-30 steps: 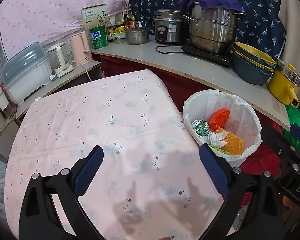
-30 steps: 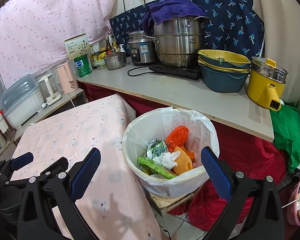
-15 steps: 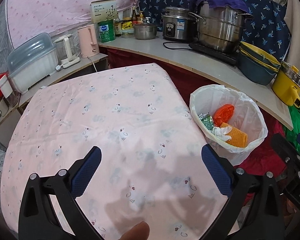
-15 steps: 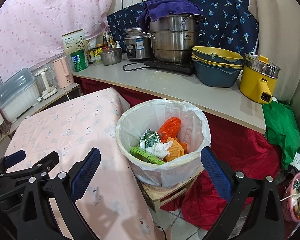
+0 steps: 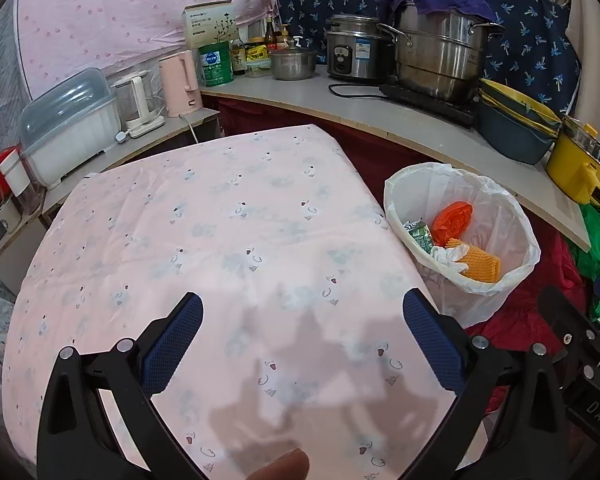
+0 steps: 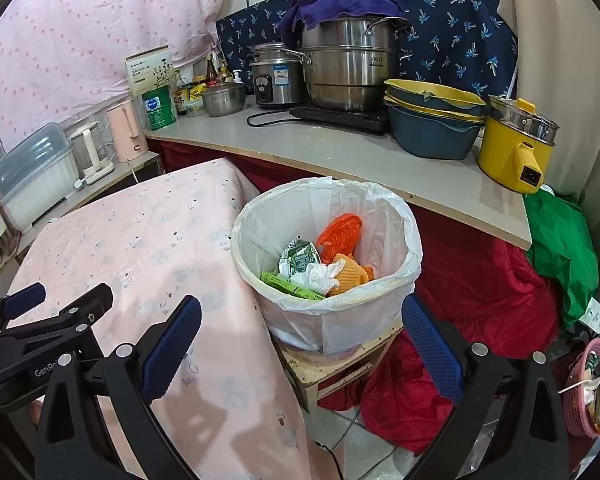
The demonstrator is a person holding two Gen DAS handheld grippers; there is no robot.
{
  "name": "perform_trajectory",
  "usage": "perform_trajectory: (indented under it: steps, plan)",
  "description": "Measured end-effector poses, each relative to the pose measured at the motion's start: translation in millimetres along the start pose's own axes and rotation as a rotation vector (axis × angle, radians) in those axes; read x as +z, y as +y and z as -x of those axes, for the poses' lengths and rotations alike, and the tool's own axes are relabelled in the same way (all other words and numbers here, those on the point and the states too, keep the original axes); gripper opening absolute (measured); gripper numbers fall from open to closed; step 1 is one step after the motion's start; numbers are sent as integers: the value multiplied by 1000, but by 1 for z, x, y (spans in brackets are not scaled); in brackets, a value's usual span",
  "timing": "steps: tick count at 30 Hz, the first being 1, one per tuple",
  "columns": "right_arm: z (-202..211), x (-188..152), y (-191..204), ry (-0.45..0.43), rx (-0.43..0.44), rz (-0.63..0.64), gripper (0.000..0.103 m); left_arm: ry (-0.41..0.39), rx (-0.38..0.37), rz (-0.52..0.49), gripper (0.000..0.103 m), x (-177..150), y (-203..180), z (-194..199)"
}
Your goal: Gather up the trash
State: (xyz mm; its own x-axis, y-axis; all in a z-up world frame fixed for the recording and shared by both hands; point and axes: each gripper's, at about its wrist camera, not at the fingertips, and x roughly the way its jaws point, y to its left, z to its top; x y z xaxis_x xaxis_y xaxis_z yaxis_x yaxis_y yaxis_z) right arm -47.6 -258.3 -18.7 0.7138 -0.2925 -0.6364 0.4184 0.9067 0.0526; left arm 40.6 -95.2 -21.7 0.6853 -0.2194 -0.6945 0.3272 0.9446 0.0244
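A bin lined with a white bag [image 6: 396, 216] [image 5: 516, 216] stands on a low wooden stool beside the table. Inside lie an orange bag [image 6: 340, 232], a green wrapper [image 6: 298, 256], crumpled white paper [image 6: 318, 274], an orange foam net [image 6: 350, 274] [image 5: 480, 266] and a green strip [image 6: 290, 286]. My left gripper [image 5: 302, 340] hangs open over the pink tablecloth [image 5: 220, 232], holding nothing. My right gripper [image 6: 300, 340] is open too, in front of the bin and short of it. The left gripper's body [image 6: 40, 328] shows at the right wrist view's left edge.
A grey counter [image 6: 340, 148] behind carries steel pots [image 6: 348, 68], a rice cooker [image 6: 276, 80], stacked basins [image 6: 432, 120] and a yellow pot [image 6: 516, 148]. Red cloth [image 6: 480, 280] and green cloth [image 6: 560, 248] hang right of the bin. A pink basket [image 6: 592, 388] sits on the floor.
Both grippers have drawn back and up from the bin and table, staying open. The bin now sits farther off in both views, and a fingertip shows at the left view's bottom edge.
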Motion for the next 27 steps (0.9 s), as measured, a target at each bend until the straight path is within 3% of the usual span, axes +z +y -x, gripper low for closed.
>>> perform_trajectory:
  steps: [27]
  plan:
    - [-13,-6,0,23,7,8,97,-9,16,-20,96,3,-14,-7]
